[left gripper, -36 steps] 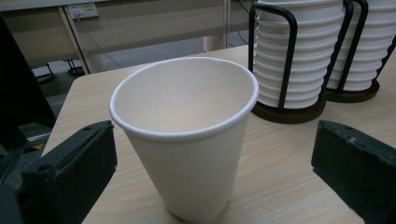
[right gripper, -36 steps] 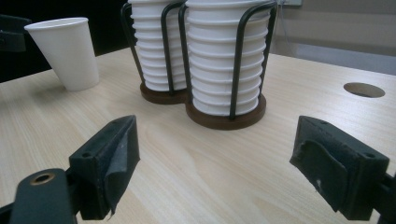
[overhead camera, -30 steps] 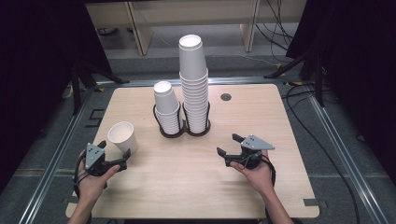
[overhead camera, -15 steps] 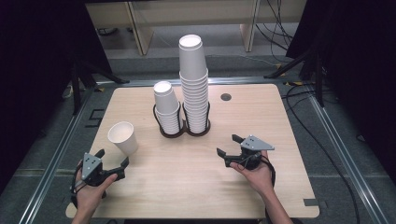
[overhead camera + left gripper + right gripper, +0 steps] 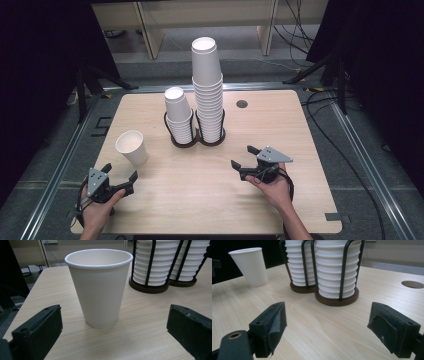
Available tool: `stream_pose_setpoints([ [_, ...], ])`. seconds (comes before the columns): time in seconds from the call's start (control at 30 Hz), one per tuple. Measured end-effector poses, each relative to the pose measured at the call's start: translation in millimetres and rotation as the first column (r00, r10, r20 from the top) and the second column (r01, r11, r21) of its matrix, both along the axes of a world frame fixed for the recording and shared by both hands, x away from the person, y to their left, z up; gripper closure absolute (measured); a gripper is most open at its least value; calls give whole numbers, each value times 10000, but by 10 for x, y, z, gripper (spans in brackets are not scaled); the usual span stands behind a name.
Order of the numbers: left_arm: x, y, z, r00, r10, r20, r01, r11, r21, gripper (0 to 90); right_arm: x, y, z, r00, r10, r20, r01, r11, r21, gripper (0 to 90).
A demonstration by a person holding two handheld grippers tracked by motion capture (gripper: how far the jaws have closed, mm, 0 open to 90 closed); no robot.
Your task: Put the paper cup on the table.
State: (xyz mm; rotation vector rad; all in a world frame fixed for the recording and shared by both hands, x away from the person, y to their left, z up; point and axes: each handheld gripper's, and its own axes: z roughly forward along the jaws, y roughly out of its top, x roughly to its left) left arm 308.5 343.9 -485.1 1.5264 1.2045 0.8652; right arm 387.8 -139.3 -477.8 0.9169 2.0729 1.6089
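- One single paper cup (image 5: 132, 146) stood upright on the counter (image 5: 210, 200), mouth up, at the left side and apart from everything else.
- The left gripper (image 5: 120, 181) was just beside the cup, on the near side of it; its jaws were spread wide and touched nothing, and in the left gripper view the cup (image 5: 99, 286) stood between them but farther off.
- The right gripper (image 5: 246, 162) rested low at the right part of the counter, jaws also spread, holding nothing, and pointed toward the cup holder (image 5: 195, 137).
- Two stacks of cups sat upside down in that wire holder: a short stack (image 5: 179, 117) and a tall stack (image 5: 207, 90).
- In my judgement, the placing of one cup was finished, since it stood free. What was left, perhaps, was taking the next cup from a stack.
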Motion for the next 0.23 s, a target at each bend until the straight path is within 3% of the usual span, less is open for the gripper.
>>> stream_pose_setpoints([
  [0.23,2,-4,-3,10000,-7,27,7,10000,-90,0,-9,-6,0,9999,-118,96,119,9999,-42,153],
])
